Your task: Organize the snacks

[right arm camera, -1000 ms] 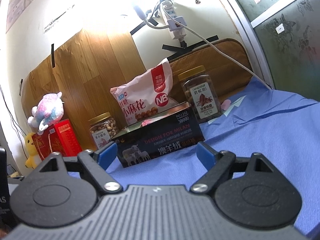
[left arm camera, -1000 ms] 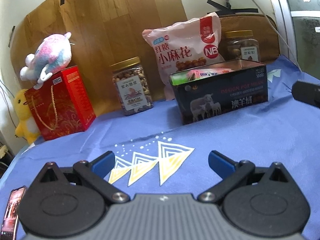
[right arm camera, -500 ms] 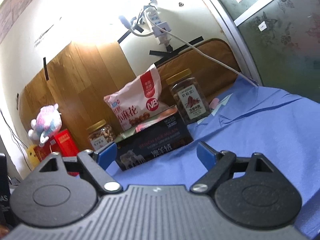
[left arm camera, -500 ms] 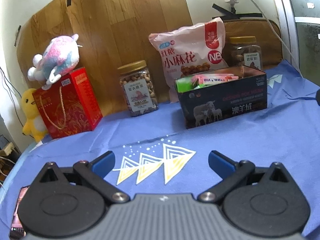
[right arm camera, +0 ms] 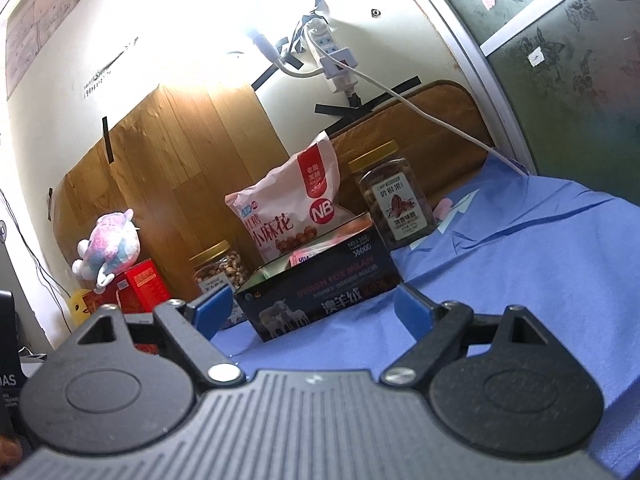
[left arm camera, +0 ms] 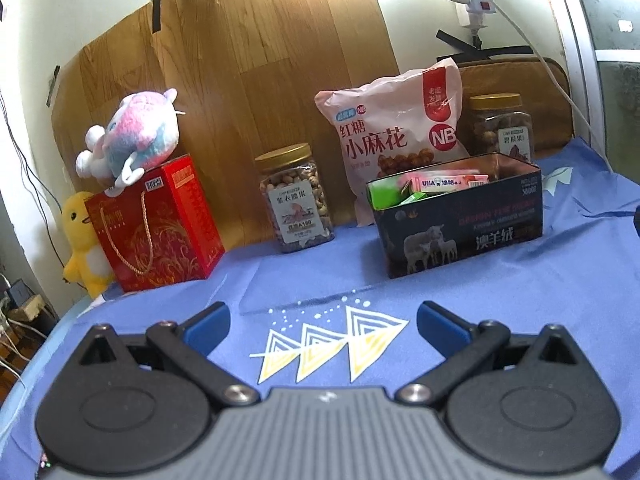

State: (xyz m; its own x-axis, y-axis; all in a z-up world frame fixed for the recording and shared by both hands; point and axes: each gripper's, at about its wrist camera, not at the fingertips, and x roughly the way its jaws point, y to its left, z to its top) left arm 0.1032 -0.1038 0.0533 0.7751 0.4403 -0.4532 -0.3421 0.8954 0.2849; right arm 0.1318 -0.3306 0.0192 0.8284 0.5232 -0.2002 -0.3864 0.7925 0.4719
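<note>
A dark tin box [left arm camera: 460,224] with sheep printed on it stands on the blue cloth [left arm camera: 520,300] and holds pink and green snack packs [left arm camera: 432,184]. Behind it lean a pink snack bag [left arm camera: 396,136] and a nut jar [left arm camera: 502,128]; another nut jar [left arm camera: 296,200] stands to its left. My left gripper [left arm camera: 322,326] is open and empty, well short of the box. My right gripper [right arm camera: 312,308] is open and empty, also back from the box [right arm camera: 320,296]. The bag [right arm camera: 292,212] and jars [right arm camera: 396,204] show there too.
A red gift box [left arm camera: 156,224] with a plush toy [left arm camera: 132,136] on top stands at the back left, beside a yellow duck toy [left arm camera: 82,240]. A wood-grain panel [left arm camera: 240,80] backs the table. A power strip [right arm camera: 332,60] with a cable hangs on the wall.
Both grippers have drawn back and risen away from the box, which looks smaller now. Both stay open and empty.
</note>
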